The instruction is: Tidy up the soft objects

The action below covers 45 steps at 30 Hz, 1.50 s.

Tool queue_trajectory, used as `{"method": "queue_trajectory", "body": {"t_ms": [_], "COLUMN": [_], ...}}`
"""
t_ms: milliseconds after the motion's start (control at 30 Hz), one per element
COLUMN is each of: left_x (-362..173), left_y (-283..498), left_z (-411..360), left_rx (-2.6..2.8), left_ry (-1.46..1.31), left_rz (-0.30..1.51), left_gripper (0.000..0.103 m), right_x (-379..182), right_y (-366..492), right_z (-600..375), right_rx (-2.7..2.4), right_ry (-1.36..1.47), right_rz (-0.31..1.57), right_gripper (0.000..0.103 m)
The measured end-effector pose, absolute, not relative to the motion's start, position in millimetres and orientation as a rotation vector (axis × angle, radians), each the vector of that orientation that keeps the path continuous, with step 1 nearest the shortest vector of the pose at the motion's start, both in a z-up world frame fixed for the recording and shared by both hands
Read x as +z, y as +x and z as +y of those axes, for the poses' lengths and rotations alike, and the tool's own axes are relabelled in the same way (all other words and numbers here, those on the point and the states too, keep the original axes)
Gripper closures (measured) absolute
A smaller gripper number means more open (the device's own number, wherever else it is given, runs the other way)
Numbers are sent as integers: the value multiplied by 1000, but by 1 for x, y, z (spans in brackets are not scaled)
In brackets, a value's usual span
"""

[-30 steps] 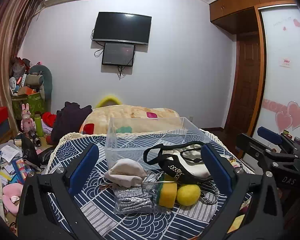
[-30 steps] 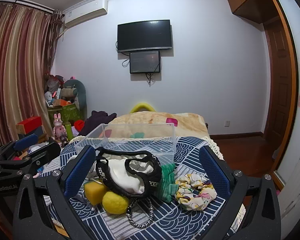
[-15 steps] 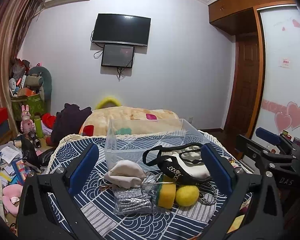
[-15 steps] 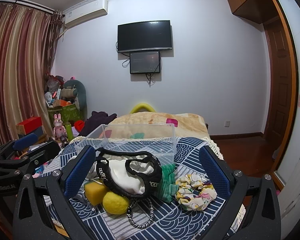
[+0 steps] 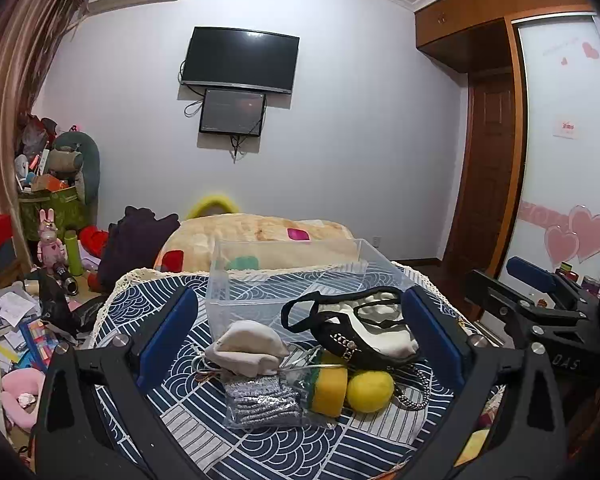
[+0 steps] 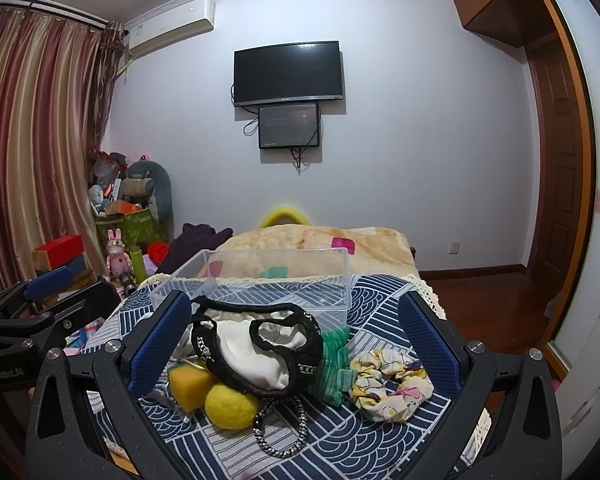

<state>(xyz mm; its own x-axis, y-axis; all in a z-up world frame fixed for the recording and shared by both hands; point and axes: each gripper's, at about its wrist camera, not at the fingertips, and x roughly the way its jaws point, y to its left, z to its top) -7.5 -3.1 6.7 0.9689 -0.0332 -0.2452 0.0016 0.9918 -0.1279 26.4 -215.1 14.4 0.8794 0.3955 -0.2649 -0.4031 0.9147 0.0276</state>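
Hovering with jaws apart, left gripper (image 5: 300, 336) and right gripper (image 6: 296, 340) frame the black-and-white chain-strapped cloth bag (image 6: 256, 352) ahead, clear plastic bin (image 6: 260, 280) beyond.

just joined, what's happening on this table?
Nothing is grasped yet. The left hand-held gripper and right hand-held gripper both hover open over soft items on the patterned cloth: black-and-white bag, yellow ball, sponge, floral scrunchie. The clear bin behind them looks empty.
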Motion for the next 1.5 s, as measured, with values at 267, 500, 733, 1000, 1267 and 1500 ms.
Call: {"method": "queue_trajectory", "body": {"t_ms": [267, 500, 733, 1000, 1267, 1500], "left_x": [7, 2, -17, -48, -71, -80], "left_y": [-13, -2, 20, 52, 75, 75], "left_z": [-2, 9, 38, 46, 50, 43], "left_rx": [-28, -5, 53, 28, 34, 23], "left_ry": [-123, -140, -204, -239, -264, -252], "left_rz": [226, 276, 362, 462, 540, 557], "left_gripper": [7, 28, 44, 47, 47, 66], "right_x": [15, 14, 4, -22, -57, -73], "right_y": [27, 35, 53, 71, 97, 104], "right_z": [-217, -226, -248, -273, -290, -283], "right_rx": [412, 405, 320, 200, 157, 186], "right_ry": [-36, 0, 40, 41, 50, 16], "right_rz": [257, 276, 331, 428, 591, 662], "right_gripper": [0, 14, 31, 34, 43, 82]}}
